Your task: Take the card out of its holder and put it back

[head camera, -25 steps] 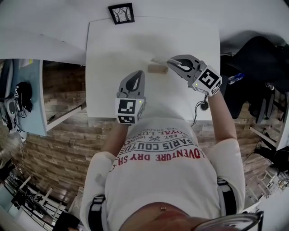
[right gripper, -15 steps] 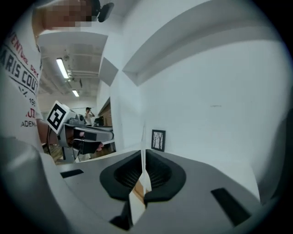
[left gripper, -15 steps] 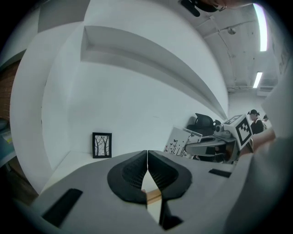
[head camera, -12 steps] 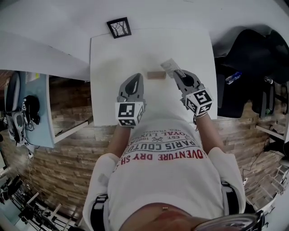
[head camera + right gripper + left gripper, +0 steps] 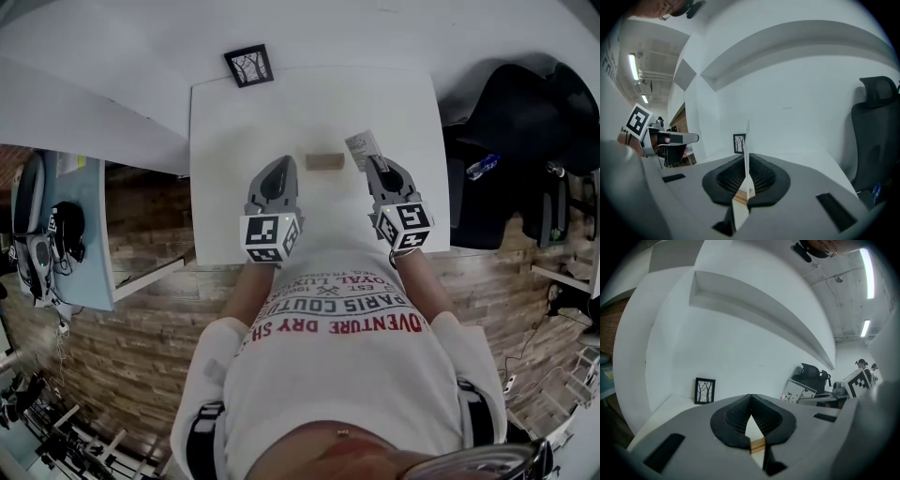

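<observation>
Far left, beside the table (image 5: 234, 122), a light-blue surface (image 5: 70, 225) carries dark gear that is too small to identify. A small black picture frame (image 5: 248, 66) stands at the table's far left corner, against the white wall.

Left claw (image 5: 279, 167): positioned over the near part of the table, left of the holder and apart from it, pointing toward the wall. In the left gripper view the left claw (image 5: 750, 401) has its jaws closed tip to tip with nothing gripped. The wooden holder (image 5: 757, 445) shows only through the gap behind the tips, and the picture frame (image 5: 704, 391) stands ahead to the left.

Holder (image 5: 324, 161): a small wooden block resting on the table between the two claws. No card is seated in it.

Card (image 5: 361, 148): out of the holder, just right of it, raised off the table in the right claw (image 5: 373, 162). In the right gripper view the right claw (image 5: 746, 161) is clamped on the card (image 5: 739, 213), which stands edge-on and upright between the pads, its top rising past the jaw tips.

Right of the table: a black chair (image 5: 525, 112) and a blue bottle (image 5: 483, 166)
</observation>
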